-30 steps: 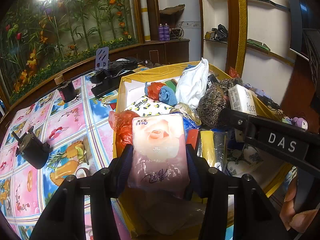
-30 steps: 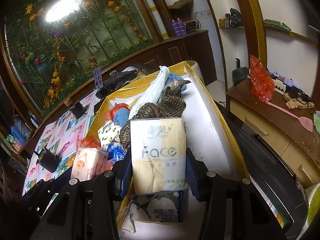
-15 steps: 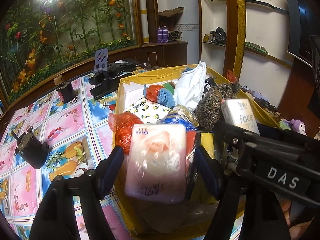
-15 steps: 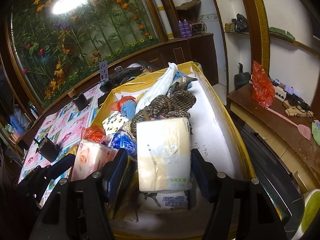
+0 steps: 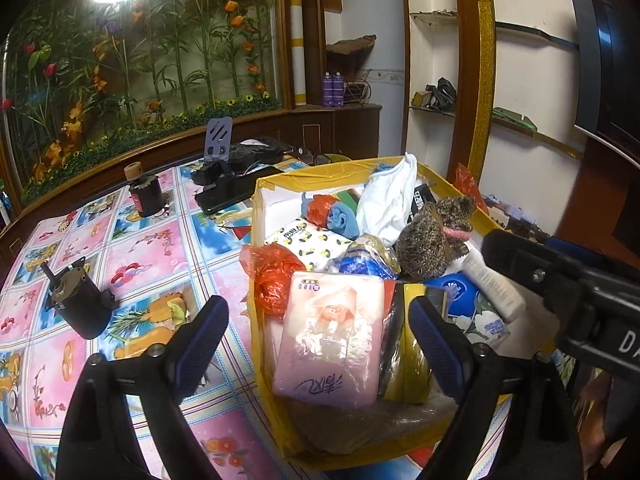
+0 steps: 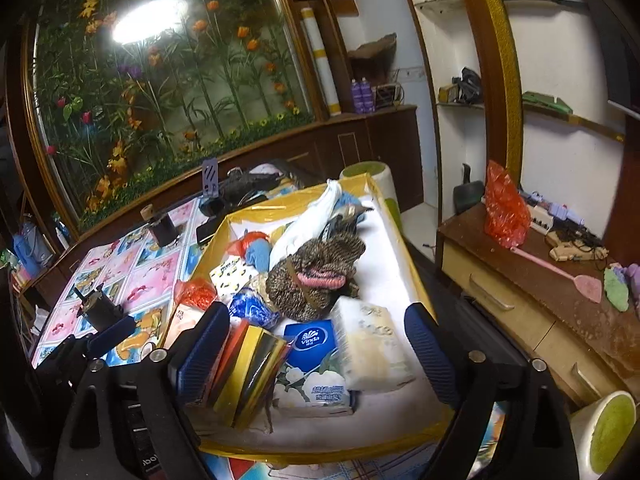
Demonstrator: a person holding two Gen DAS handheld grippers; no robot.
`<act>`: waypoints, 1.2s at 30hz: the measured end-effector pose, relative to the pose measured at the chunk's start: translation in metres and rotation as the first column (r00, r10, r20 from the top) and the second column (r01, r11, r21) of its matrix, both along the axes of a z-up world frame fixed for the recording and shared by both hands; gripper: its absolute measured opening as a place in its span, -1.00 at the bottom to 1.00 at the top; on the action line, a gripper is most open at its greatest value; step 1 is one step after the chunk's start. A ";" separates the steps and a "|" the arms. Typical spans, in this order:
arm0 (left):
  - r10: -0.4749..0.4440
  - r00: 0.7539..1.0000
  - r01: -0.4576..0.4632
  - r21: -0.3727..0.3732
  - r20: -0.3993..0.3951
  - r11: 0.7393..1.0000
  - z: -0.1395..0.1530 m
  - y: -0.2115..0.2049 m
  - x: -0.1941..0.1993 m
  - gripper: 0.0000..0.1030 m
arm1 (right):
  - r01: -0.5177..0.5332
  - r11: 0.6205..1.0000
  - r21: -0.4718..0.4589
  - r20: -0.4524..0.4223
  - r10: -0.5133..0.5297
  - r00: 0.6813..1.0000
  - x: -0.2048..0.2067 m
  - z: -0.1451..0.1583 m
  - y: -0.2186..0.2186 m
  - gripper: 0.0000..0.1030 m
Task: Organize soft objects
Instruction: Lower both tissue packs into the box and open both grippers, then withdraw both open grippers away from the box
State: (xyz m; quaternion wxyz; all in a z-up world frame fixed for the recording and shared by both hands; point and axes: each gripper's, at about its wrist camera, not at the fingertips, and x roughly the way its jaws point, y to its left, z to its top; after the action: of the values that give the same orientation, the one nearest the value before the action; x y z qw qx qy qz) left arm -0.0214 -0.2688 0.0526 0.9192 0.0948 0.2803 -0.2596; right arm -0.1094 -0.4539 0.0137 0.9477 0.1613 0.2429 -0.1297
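Release step: two tissue packs just set into the yellow box.

Nearest, the left claw (image 5: 318, 332) and right claw (image 6: 316, 344) have just been opening; their jaws stand wide, clear of the pink tissue pack (image 5: 330, 340) and white tissue pack (image 6: 374, 346), both resting in the box (image 6: 404, 240) on the worktop (image 5: 152, 240). Beyond lies a knitted hat (image 6: 316, 272). Next, likely withdraw and seek another soft item.
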 end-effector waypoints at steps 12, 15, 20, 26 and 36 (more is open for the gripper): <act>-0.022 0.999 0.023 0.036 -0.034 0.999 0.011 0.024 -0.007 0.89 | 0.048 0.997 -0.063 -0.001 -0.048 0.999 -0.020 0.007 0.009 0.98; 0.004 0.999 -0.002 0.046 -0.032 0.999 0.012 0.032 -0.007 0.90 | 0.043 0.997 -0.070 -0.032 -0.046 0.998 -0.014 0.001 0.011 0.98; 0.019 0.998 -0.016 0.044 -0.064 0.999 0.010 0.038 -0.001 0.92 | 0.037 0.998 -0.058 -0.016 -0.038 0.999 -0.014 -0.001 0.012 0.98; 0.004 0.995 0.000 0.043 -0.100 0.999 0.009 0.038 0.002 0.93 | 0.023 0.999 -0.047 -0.007 -0.023 1.000 -0.014 -0.002 0.011 0.98; 0.019 0.993 -0.016 0.021 -0.117 1.000 0.014 0.048 0.008 0.95 | -0.045 0.994 -0.099 0.062 0.051 0.997 -0.017 -0.002 0.017 0.98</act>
State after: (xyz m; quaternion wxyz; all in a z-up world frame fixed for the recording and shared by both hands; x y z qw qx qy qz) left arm -0.0139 -0.2212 0.0670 0.9024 0.0862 0.3373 -0.2539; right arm -0.1268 -0.4366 0.0120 0.9646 0.1129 0.2095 -0.1133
